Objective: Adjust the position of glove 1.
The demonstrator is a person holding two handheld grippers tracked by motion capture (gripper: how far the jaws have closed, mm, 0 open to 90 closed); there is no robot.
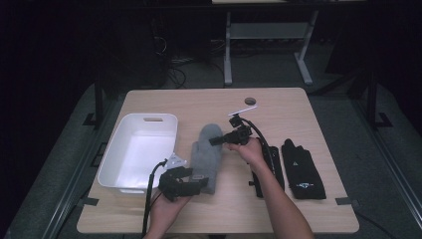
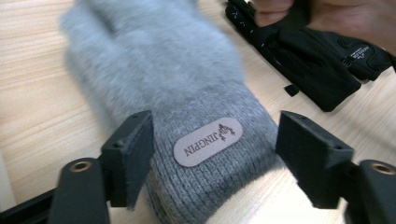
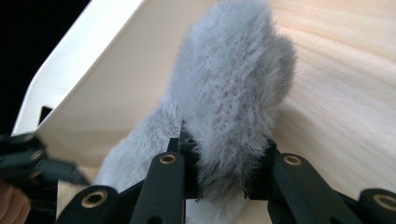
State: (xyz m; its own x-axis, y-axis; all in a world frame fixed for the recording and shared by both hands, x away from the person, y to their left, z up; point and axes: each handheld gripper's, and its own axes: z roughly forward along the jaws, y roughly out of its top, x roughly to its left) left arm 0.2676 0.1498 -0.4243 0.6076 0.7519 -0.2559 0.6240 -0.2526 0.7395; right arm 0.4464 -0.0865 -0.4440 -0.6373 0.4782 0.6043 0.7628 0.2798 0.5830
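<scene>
The right gripper has its 2 jaws pinched on the furry fingertip end of the grey mitten. The left gripper has its jaws spread wide on either side of the mitten's knitted cuff, where an oval label reads JINGPIN; neither jaw presses it.

The mitten lies flat on the wooden table, just beside the white bin at its left. To its right lie 2 black gloves, the nearer one partly under the right forearm.
</scene>
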